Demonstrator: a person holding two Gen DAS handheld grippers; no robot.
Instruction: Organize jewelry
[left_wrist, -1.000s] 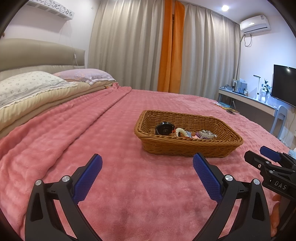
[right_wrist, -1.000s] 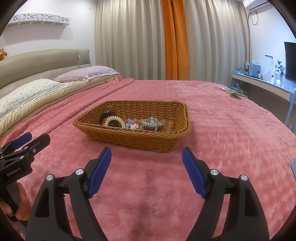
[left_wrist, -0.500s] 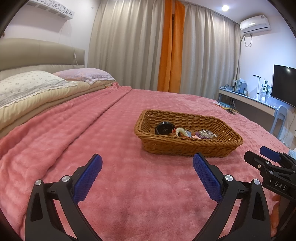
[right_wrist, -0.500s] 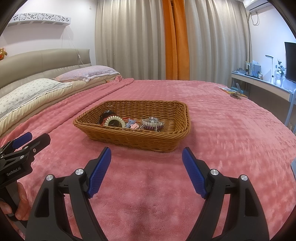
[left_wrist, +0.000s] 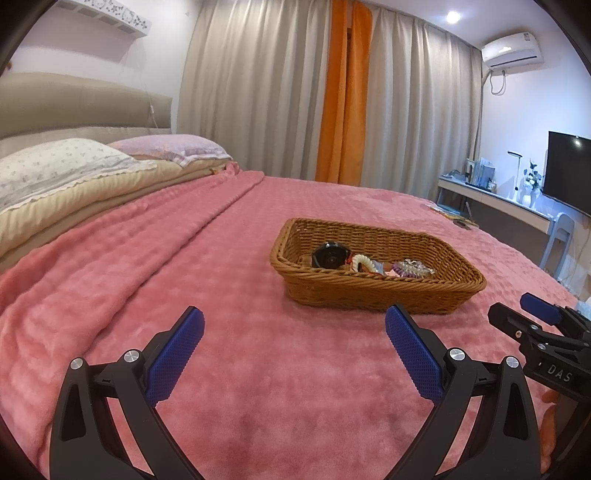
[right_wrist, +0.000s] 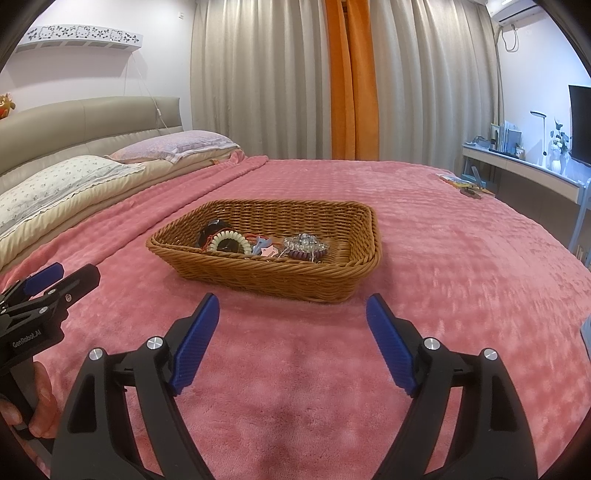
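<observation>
a rectangular brown woven wicker basket (left_wrist: 376, 291) is being shown resting on a pink fluffy bedspread (left_wrist: 258, 369), ahead of both grippers and well apart from them. the jewelry is being kept inside the basket: a round black watch (left_wrist: 330, 255), a cream spiral hair tie (right_wrist: 228, 240), small blue and pink clips (right_wrist: 264, 249), and a sparkly silver piece over a purple coil (right_wrist: 304, 247). the left gripper (left_wrist: 293, 345) is being held over the bedspread, its 2 blue ribbed fingers (left_wrist: 177, 350) spread wide, nothing between them. the right gripper (right_wrist: 291, 336) is being held likewise, its jaws opening, blue fingers (right_wrist: 195, 339) apart, nothing between them. pillows (right_wrist: 70, 177) are being seen at far left. grey and orange curtains (right_wrist: 347, 77) are hanging behind.
</observation>
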